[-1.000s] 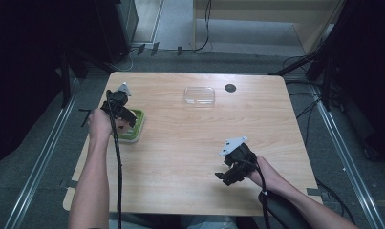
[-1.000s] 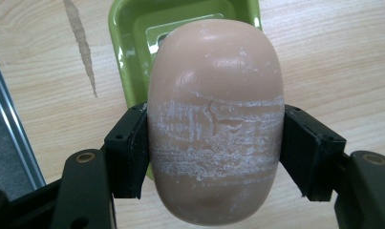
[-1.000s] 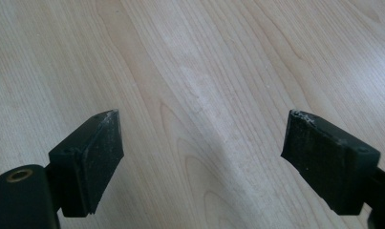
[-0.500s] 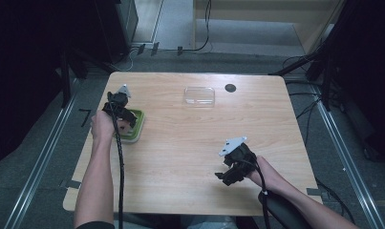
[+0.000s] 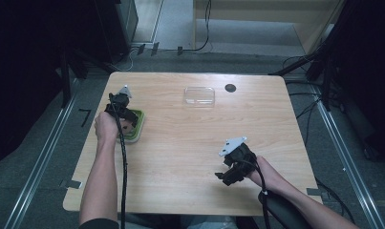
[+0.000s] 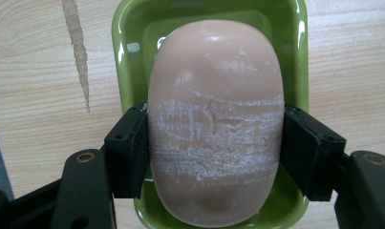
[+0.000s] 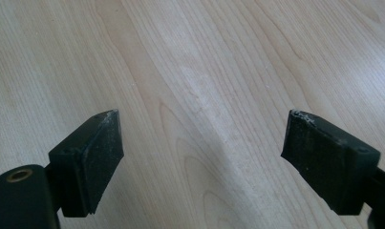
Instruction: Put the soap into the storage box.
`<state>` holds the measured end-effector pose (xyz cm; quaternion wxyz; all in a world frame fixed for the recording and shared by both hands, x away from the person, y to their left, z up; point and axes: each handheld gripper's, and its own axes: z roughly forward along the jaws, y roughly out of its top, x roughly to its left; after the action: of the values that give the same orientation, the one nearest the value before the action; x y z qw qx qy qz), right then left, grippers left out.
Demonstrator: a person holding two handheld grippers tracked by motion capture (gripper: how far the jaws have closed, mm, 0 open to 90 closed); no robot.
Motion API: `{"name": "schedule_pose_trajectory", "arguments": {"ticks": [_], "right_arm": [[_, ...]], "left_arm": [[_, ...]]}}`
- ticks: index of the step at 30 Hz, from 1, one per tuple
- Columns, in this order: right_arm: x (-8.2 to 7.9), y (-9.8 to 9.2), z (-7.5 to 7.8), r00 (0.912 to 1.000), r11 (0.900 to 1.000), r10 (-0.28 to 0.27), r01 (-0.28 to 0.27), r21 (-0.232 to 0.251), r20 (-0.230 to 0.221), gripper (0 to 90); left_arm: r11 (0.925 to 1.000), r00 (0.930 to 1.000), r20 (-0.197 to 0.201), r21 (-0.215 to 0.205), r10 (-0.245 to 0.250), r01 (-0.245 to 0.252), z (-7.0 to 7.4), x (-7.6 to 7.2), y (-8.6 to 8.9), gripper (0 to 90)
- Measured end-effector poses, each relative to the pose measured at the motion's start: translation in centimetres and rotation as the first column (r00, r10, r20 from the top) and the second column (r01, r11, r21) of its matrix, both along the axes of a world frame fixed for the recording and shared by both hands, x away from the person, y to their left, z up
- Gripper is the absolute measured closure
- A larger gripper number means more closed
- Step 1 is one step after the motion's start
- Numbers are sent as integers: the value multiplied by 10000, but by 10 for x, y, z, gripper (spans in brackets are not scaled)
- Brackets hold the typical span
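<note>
one soap bar (image 6: pixel 215 124) in left claw (image 6: pixel 214 148), one green dish (image 6: pixel 133 71).

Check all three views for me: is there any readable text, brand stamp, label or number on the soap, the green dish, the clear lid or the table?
None can be read.
The soap, clamped in the left gripper, bears only white scuffs and a faint crease, no legible stamp.
The green dish is plain.
The clear lid and dark round spot on the table are too small to tell.
</note>
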<state>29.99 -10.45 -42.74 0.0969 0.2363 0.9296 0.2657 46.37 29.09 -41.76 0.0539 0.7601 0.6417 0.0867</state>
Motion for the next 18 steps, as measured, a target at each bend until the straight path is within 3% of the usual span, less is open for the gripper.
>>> {"name": "schedule_pose_trajectory", "arguments": {"ticks": [18], "right_arm": [[0, 0, 0, 10000, 10000, 10, -10, -8, 4, 140]], "left_arm": [[9997, 9998, 52, 134, 185, -186, -9, 3, -3, 335]]}}
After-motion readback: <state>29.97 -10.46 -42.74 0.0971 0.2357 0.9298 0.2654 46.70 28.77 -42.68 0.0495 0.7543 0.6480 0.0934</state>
